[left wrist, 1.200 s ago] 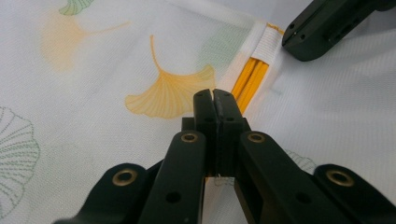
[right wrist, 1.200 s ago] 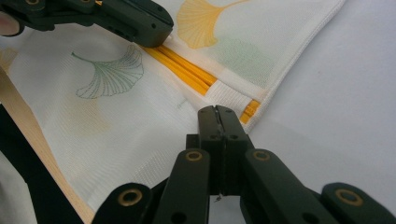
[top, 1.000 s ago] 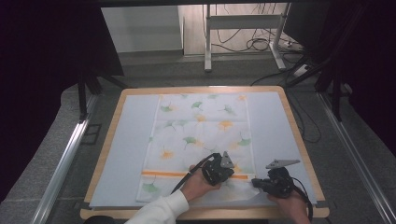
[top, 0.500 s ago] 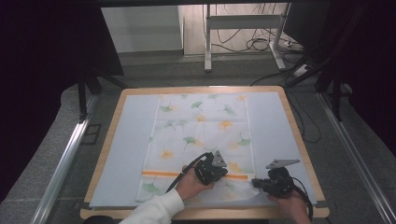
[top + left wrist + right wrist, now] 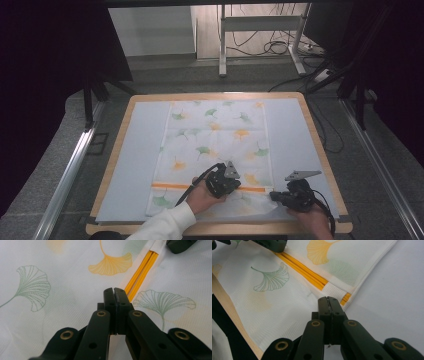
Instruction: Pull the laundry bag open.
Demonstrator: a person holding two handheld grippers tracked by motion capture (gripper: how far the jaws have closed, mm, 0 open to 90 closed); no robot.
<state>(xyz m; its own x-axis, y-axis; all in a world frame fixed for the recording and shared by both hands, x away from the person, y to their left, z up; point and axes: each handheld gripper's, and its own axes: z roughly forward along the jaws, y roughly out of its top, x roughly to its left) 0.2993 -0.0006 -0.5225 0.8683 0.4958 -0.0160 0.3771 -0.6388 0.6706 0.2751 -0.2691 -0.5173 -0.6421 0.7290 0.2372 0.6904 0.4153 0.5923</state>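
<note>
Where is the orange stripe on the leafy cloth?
In the high view, the orange stripe crosses the white ginkgo-leaf cloth near its front edge, running under the left gripper towards the right gripper.

Cloth [image 5: 215,145] is lying mid-table [image 5: 135,145]. Left gripper [image 5: 226,181] is sitting on its near part. Right gripper [image 5: 280,197] is resting at its near right corner.

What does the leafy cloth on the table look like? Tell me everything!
The cloth is a thin white mesh-like rectangle printed with green and orange fan-shaped leaves. An orange zipper runs across it near the person's end. It lies flat on the pale blue mat. The left gripper sits over it by the zipper; the right gripper is at its near corner.
</note>
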